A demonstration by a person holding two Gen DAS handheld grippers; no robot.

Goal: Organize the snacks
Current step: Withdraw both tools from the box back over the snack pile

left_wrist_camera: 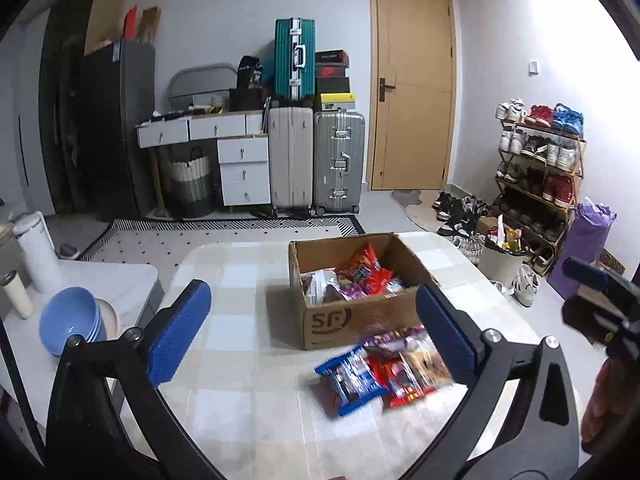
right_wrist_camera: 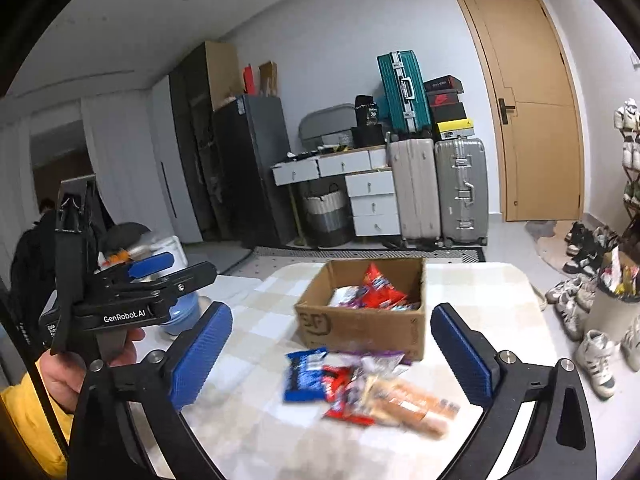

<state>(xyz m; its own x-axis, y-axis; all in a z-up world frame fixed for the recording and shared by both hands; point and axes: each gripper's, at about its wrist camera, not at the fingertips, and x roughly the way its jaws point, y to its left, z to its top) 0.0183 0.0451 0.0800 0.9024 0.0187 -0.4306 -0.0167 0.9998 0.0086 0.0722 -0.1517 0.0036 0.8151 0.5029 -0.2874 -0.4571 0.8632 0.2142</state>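
While both my tools hang over the tabletop (left_wrist_camera: 240, 280), "GenRobot.AI" reads clearly on the left tool (right_wrist_camera: 154, 270), jaws nearly closed on nothing there. My right tool (right_wrist_camera: 332, 356) gapes wide and empty. Just below sit loose snack packets (right_wrist_camera: 360, 384), too blurry to read, right in front of the cardboard box (left_wrist_camera: 344, 320) stamped "SF", itself full of snacks (left_wrist_camera: 360, 276).
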